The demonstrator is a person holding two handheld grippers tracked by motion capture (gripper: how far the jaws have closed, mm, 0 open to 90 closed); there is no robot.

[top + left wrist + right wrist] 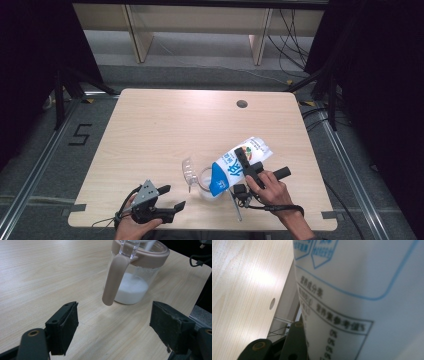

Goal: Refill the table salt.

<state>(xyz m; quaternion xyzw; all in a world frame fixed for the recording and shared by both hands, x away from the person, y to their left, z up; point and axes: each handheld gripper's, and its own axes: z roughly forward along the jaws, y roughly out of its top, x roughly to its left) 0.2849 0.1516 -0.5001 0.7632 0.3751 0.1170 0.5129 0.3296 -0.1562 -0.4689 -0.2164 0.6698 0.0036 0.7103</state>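
carton (240, 162) clamped in right tool (246, 167), tipped over jug (206, 182); left tool (167, 197) gaping apart, well clear.

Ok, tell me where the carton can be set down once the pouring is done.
The whole far half of the table, from the jug back to the round hole, is bare. So is the left side beyond the left gripper. The near right is crowded: the jug, the tilted carton and the right gripper holding it.

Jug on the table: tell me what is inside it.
The jug holds a shallow layer of white powder at its bottom, seen through the clear wall. The tilted carton covers its mouth from above.
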